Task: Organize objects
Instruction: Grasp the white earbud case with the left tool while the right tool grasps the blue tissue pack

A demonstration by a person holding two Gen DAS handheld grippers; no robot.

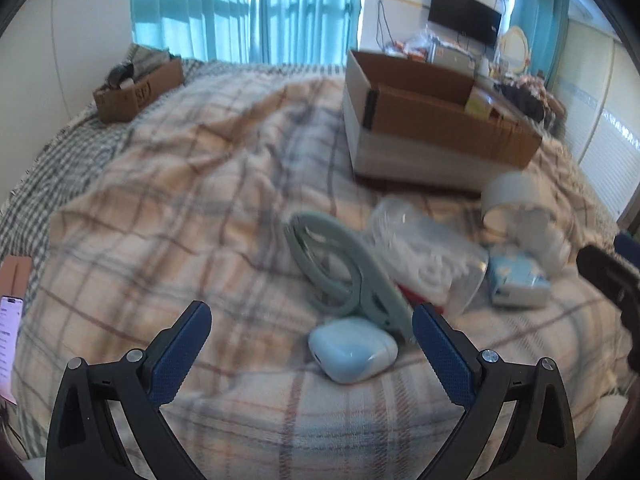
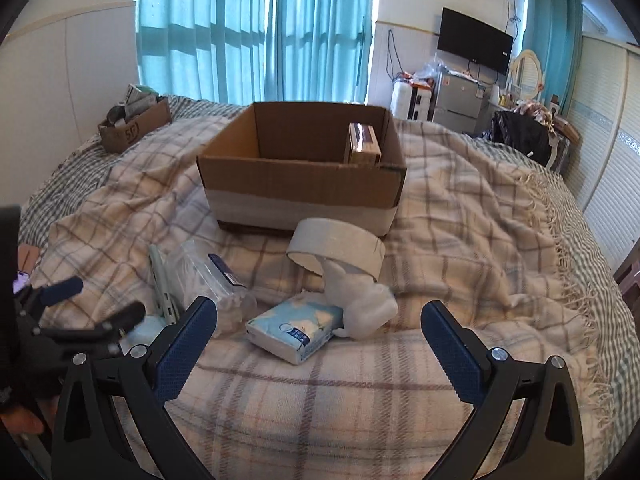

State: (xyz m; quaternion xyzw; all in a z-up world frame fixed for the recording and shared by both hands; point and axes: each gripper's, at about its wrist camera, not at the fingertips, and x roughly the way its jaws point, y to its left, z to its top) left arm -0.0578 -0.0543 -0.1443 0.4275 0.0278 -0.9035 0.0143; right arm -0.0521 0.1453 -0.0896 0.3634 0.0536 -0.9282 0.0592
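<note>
We take the cardboard box [image 2: 300,172] as our landmark; it sits open-topped on the plaid blanket [image 2: 460,220] with a small carton [image 2: 362,144] standing inside against its right wall. To the right of the box the blanket lies bare as far as its fringed edge [image 2: 560,240], and to the left of it there is open blanket up to a smaller cardboard box [image 2: 134,126] near the far left corner of the bed.

In front of the box the things crowd together. A roll of tape [image 2: 336,248] lies just before the box's front wall, with a white crumpled bag [image 2: 360,304] touching it on the near side. A blue tissue pack [image 2: 296,330] lies against that bag, nearer to us. Left of these lie a clear plastic package [image 2: 208,276] and a green handled mirror [image 1: 340,276], the mirror leaning on the package. A pale blue earbud case [image 1: 352,350] lies nearest of all, just before the mirror's handle.

Our left gripper [image 1: 312,344] is spread wide and holds nothing; the earbud case sits between its fingers, closer to the right one. Our right gripper [image 2: 320,340] is likewise wide open and empty, with the tissue pack between its fingers, touching neither. A phone [image 1: 8,340] shows at the far left edge.
</note>
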